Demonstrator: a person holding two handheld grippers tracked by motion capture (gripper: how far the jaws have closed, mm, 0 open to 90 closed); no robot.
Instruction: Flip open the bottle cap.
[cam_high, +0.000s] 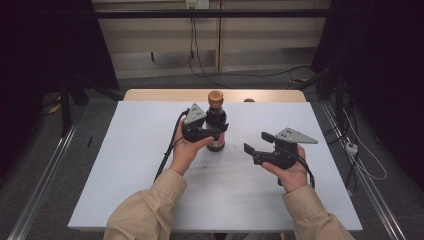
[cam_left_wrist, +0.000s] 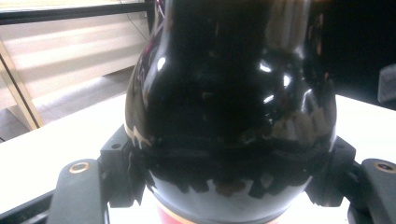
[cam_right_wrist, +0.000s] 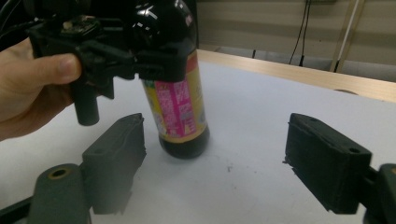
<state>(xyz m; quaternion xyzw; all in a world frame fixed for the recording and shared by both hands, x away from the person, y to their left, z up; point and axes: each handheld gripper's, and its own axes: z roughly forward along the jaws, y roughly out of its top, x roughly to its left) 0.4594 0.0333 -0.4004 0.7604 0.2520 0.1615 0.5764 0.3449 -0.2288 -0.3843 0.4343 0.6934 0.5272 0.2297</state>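
Low in the frame of the high view, two sleeved arms come up from the bottom edge. The right gripper (cam_high: 256, 142) sits right of the middle, and its jaws stand wide apart with nothing between them. In the right gripper view those two black jaws frame bare white table (cam_right_wrist: 261, 140), so this tool is let go and waiting. It points toward the bottle, maybe so it can help next.

A little farther up, in the middle of the high view, the left gripper (cam_high: 218, 131) hugs a dark bottle (cam_high: 216, 127). In the left gripper view the jaws press on both sides of the bottle's round shoulder, so it is squeezed tight there. Holding it at the wide part likely keeps the bottle steady and standing up. The bottle has a brown cap (cam_high: 215, 97) on top and a pink and yellow label (cam_right_wrist: 180, 109). Its bottom looks like it rests on the table, but I cannot be sure it is not lifted a tiny bit.

There is lots of open table at the left and bottom of the frame. The far wooden edge (cam_high: 165, 95) is near, just above the bottle, so there is less room that way.
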